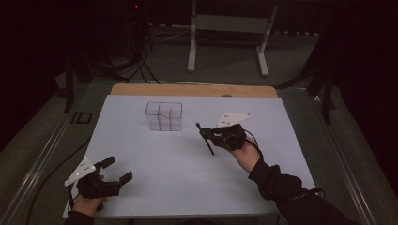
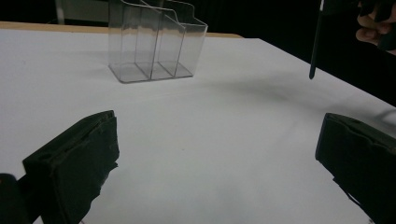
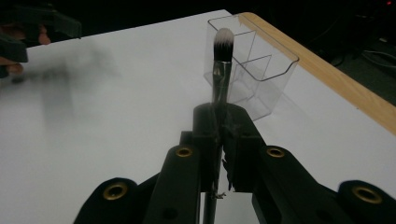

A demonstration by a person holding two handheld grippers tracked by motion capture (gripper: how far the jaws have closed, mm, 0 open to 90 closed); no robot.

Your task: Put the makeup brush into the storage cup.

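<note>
A clear plastic organiser (image 1: 164, 116) with several compartments stands at the back middle of the white sheet; it also appears as the organiser (image 2: 154, 42) and the organiser (image 3: 252, 70). My right gripper (image 1: 210, 133) is shut on a makeup brush (image 1: 205, 138), held above the sheet to the right of the organiser. In the right gripper view the brush (image 3: 221, 65) sticks up from the closed jaws, its pale bristle tip in front of the organiser. The dark handle (image 2: 316, 42) hangs at the upper right of the left gripper view. My left gripper (image 1: 117, 170) rests open at the front left, nothing between its jaws.
The white sheet (image 1: 178, 159) covers a wooden table whose edge (image 1: 192, 90) shows at the back. A white frame stand (image 1: 227, 28) sits on the floor behind. Cables (image 1: 141, 65) lie on the floor at the back left.
</note>
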